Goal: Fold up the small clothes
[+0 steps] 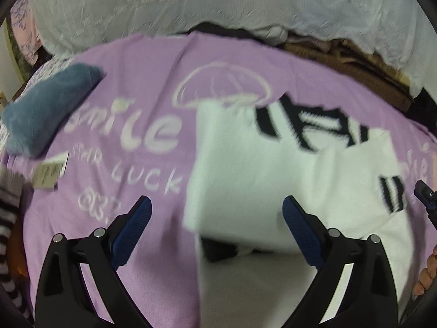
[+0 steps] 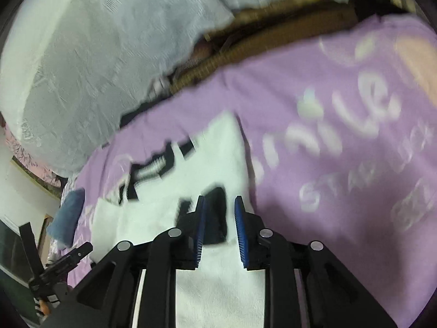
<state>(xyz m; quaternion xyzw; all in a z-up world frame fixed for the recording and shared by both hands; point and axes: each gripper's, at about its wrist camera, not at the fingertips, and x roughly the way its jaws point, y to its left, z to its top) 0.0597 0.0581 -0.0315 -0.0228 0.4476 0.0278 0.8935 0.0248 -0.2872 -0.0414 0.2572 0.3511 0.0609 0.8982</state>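
Left gripper (image 1: 215, 210): fingers wide, empty, above white sweater (image 1: 245, 169).
Right gripper (image 2: 220, 205): fingers narrow, gap visible, not pinching sweater.
Under sweater: purple blanket (image 1: 123, 142).

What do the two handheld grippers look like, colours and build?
Both match: the left gripper and right gripper have glossy black plastic linkage arms joined by round silver pivot pins, each ending in flat fingers faced with ribbed blue pads. No cables or markings show. No sleeve is visible.

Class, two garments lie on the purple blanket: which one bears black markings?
The white knitted garment with black lettering; the fuzzy grey-blue one is plain.
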